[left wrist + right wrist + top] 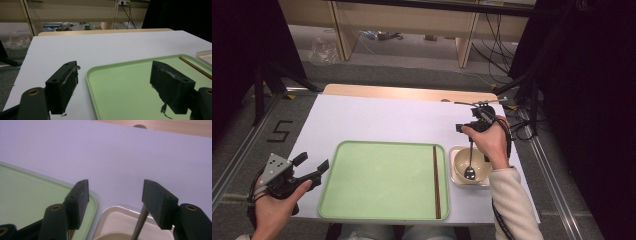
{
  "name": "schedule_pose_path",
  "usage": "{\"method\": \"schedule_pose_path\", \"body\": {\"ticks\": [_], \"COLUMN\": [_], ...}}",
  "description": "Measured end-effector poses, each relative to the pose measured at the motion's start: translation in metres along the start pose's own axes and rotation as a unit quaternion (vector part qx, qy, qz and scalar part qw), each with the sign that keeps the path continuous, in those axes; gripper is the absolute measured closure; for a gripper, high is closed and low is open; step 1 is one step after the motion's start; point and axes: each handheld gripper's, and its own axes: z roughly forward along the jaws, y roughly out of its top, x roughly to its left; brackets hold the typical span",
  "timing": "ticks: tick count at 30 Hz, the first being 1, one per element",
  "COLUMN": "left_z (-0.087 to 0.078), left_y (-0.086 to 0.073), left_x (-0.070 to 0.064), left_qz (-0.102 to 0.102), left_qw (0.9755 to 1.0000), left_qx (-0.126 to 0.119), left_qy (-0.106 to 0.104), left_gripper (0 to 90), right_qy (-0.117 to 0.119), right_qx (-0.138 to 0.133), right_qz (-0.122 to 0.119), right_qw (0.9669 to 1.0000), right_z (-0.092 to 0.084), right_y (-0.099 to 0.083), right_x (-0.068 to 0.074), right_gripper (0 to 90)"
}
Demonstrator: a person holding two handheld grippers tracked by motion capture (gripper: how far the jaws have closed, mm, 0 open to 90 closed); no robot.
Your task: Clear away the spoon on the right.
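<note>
A cream bowl [460,167] stands on a small white square dish [454,149] to the right of a light green tray [382,177]. A metal spoon [470,169] leans in the bowl with its handle up. My right gripper [472,129] hovers just above the bowl, open; in the right gripper view the spoon handle [139,225] rises below the right gripper [116,186], close to one pad but free of it. My left gripper [313,162] is held open at the tray's left edge with nothing in it, and the left gripper [116,66] straddles the tray rim [88,75].
Dark brown chopsticks [436,180] lie along the tray's right side, also seen as chopsticks [195,67] in the left gripper view. The white tabletop [387,117] stretches behind the tray. Stands and cables crowd the floor at both sides.
</note>
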Motion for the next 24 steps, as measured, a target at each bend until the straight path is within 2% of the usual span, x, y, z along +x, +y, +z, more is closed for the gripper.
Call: {"method": "schedule_pose_path", "body": {"ticks": [1,3,4,5,6,7,8,9,11,12,16,17,20,21,24], "left_z": [0.0,0.0,0.0,0.0,0.001,0.0,0.0,0.0,0.0,-0.001,-0.001,-0.001,-0.001,-0.001,-0.001], "left_y": [0.0,0.001,0.001,0.001,0.001,0.001,0.001,0.001,0.0,0.0,0.0,0.0,0.0,0.0,0.0], "left_x": [0.0,0.0,-0.002,-0.003,-0.004,-0.004,-0.003,-0.003,-0.002,-0.002,-0.003,-0.002,-0.002,-0.003,-0.002], "left_qz": [-0.001,0.005,-0.002,0.003,-0.001,0.002,-0.001,0.0,-0.003,-0.004,-0.006,-0.005,-0.004,-0.004,0.001], "left_qw": [1.0,1.0,1.0,1.0,1.0,1.0,1.0,1.0,1.0,1.0,1.0,1.0,1.0,1.0,1.0], "left_qx": [-0.001,-0.002,-0.001,-0.001,-0.003,-0.003,-0.002,0.0,-0.001,-0.002,-0.002,-0.002,-0.001,-0.001,0.001], "left_qy": [0.002,0.002,0.001,-0.001,-0.003,-0.002,-0.004,-0.003,-0.002,-0.003,-0.004,-0.004,-0.003,-0.003,-0.004], "left_gripper": [21.9,21.9,21.9,21.9,21.9,21.9,21.9,22.0,22.0,22.0,22.0,22.0,22.1,22.1,22.1], "right_qy": [0.0,-0.001,-0.002,-0.002,0.002,-0.003,0.001,-0.005,-0.015,-0.013,-0.007,0.001,-0.01,-0.014,-0.012], "right_qx": [-0.002,-0.006,-0.001,0.0,0.0,0.004,0.009,0.014,0.022,0.027,0.039,0.045,0.047,0.05,0.057], "right_qz": [-0.006,0.0,0.014,0.0,-0.011,-0.004,-0.007,-0.005,0.012,0.005,0.014,0.022,0.018,0.027,0.02], "right_qw": [1.0,1.0,0.9999,1.0,0.9999,1.0,0.9999,0.9999,0.9996,0.9995,0.9991,0.9988,0.9987,0.9983,0.9981], "right_z": [-0.001,-0.003,-0.004,-0.004,-0.002,-0.001,0.001,0.002,0.003,0.004,0.009,0.01,0.014,0.015,0.018], "right_y": [-0.001,-0.003,-0.003,-0.004,-0.004,-0.005,-0.005,-0.006,-0.009,-0.009,-0.012,-0.012,-0.013,-0.014,-0.015], "right_x": [-0.003,-0.005,-0.004,-0.007,-0.011,-0.012,-0.015,-0.018,-0.02,-0.024,-0.028,-0.029,-0.034,-0.034,-0.04], "right_gripper": [39.4,39.9,41.0,42.0,43.0,45.0,47.0,48.4,50.6,52.2,57.0,57.8,59.9,60.5,64.7]}}
